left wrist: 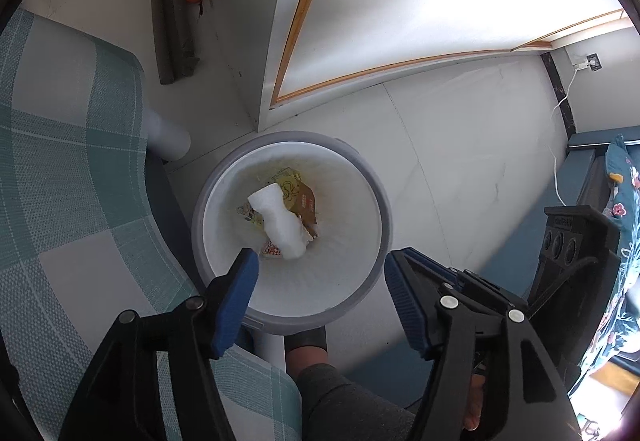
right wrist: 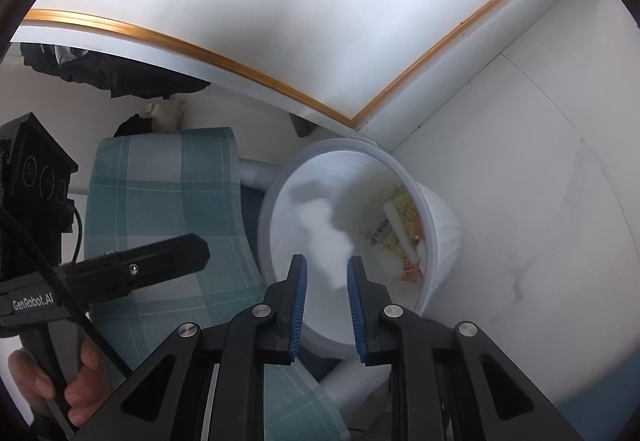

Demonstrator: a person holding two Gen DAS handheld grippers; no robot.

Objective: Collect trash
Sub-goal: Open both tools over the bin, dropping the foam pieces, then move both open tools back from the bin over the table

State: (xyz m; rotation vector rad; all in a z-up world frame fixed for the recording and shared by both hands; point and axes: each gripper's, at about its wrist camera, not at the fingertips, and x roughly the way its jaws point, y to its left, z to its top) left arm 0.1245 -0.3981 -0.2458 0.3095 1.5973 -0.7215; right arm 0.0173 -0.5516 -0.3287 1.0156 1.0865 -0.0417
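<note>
Lying in bin (left wrist: 224, 197), white tissue wad (left wrist: 280, 227) beyond open left tool (left wrist: 320, 269)

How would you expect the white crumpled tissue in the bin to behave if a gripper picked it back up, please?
The white tissue looks crumpled and soft, so it would probably squash between the pads and feel very light. Lying loose on wrappers in the bin, it should lift freely, though thin paper may tear.

1 bin (left wrist: 376, 265), 2 hand-held grippers (left wrist: 320, 293)
</note>
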